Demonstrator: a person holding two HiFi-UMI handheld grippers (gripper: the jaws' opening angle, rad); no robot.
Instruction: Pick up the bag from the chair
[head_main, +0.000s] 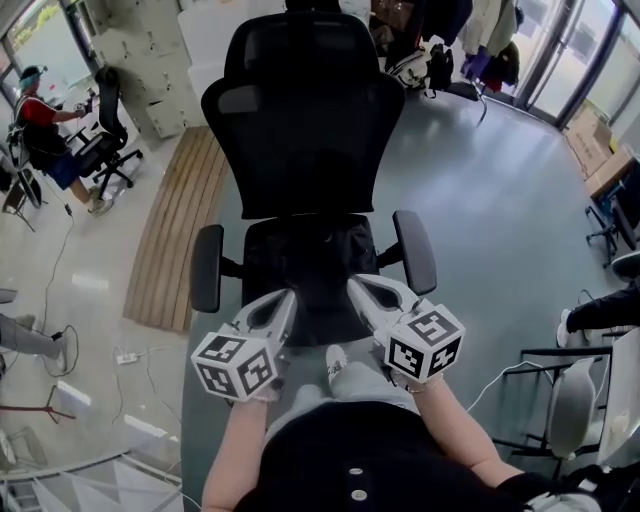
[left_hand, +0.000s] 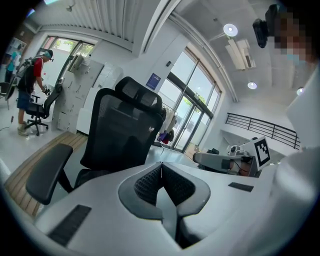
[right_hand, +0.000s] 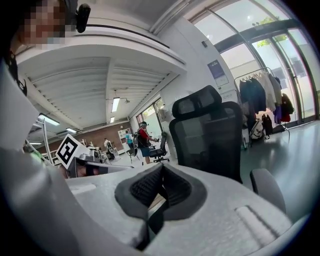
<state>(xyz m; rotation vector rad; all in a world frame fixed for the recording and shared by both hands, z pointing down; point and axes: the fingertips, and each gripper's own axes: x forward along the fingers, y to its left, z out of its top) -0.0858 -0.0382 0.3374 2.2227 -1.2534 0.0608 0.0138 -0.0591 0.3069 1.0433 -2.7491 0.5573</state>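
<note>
Bag, perhaps the dark shape on the chair; left tongs and right tongs closed, empty.

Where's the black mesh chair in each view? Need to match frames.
Head view: black mesh chair at centre top, seen from above.
Left gripper view: left of centre, beyond the closed jaws.
Right gripper view: right of centre, beyond the closed jaws.
Shared landmark: person in a red shirt, far left in the head view, far left in the left gripper view, mid-frame in the right gripper view.
</note>
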